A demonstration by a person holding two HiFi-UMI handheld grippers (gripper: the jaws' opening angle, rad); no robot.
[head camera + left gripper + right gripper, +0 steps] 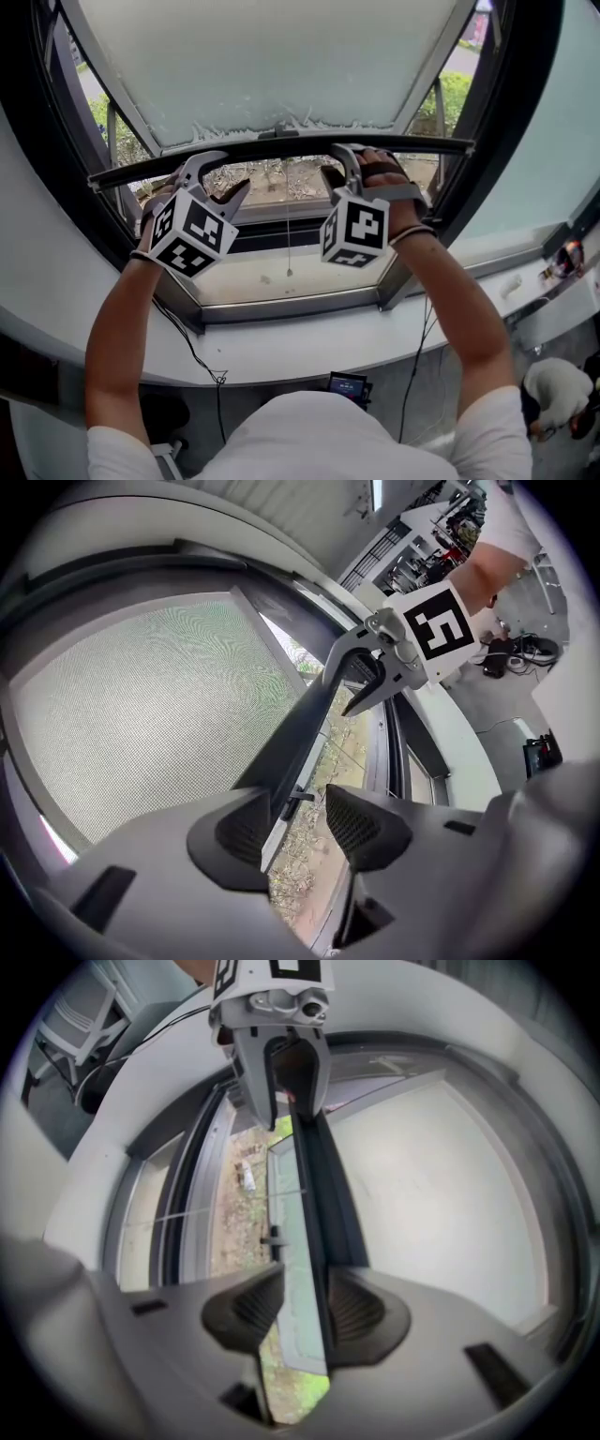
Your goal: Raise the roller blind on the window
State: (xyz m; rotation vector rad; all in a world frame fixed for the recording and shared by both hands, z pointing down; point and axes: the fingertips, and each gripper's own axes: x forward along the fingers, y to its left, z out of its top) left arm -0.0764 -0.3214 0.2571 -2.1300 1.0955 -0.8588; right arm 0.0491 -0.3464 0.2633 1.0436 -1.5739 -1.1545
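The roller blind's white fabric (272, 66) hangs partway down the window, ending in a dark bottom bar (281, 145). Both grippers are up at that bar. My left gripper (217, 176) straddles it on the left. In the left gripper view the bar (300, 724) runs in beside one pad, with daylight between it and the other, so the gripper (292, 822) is open. My right gripper (339, 164) holds the bar right of centre. In the right gripper view the gripper (302, 1309) has both pads pressed on the bar (314, 1204), and the left gripper (286, 1082) shows further along it.
A thin pull cord (288, 244) hangs below the bar in front of the open lower pane. The white sill (281, 347) curves below, and a cable (202, 361) trails over its front edge. A dark window frame (487, 141) rises on both sides.
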